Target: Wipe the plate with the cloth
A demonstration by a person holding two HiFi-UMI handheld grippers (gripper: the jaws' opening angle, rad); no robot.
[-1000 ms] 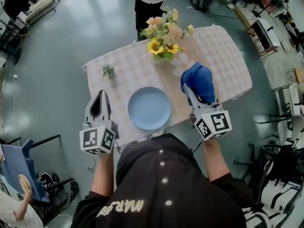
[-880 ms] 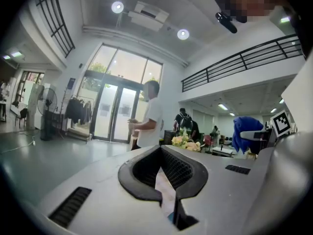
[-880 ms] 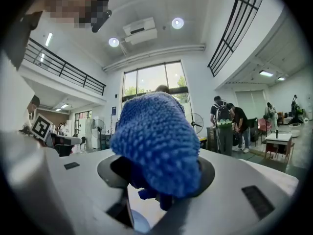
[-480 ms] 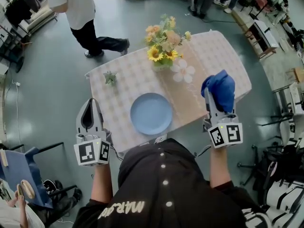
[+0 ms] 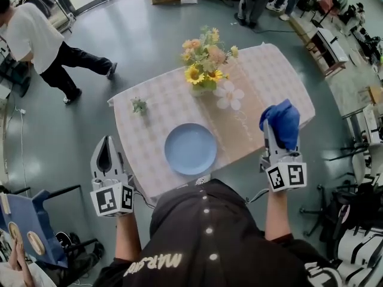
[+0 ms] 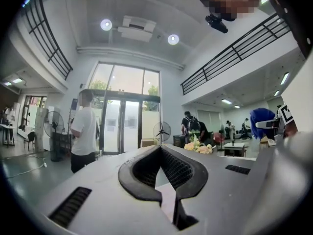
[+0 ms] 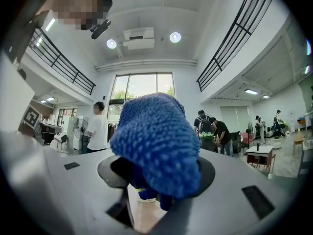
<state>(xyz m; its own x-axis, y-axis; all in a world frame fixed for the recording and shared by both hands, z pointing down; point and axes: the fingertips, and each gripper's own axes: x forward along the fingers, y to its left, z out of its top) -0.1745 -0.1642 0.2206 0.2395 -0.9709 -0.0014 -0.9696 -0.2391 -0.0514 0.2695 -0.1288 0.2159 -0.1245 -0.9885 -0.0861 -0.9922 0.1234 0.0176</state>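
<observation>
The cloth (image 5: 282, 122) is clamped in the right hand-held gripper (image 5: 276, 141), the left hand-held gripper (image 5: 108, 145) is closed on nothing, and the plate (image 5: 190, 149) is judged not yet wiped.

Glossy grey floor (image 5: 149, 34) on every side of the table (image 5: 281, 76) with its pale checked cover. At the far white wall, tall glazed doors (image 6: 124, 124) letting in daylight, with a standing fan (image 6: 162, 130) before them. Lit from above by two round ceiling lights (image 6: 106, 24), between dark balcony railings (image 6: 234, 48) along both sides.
</observation>
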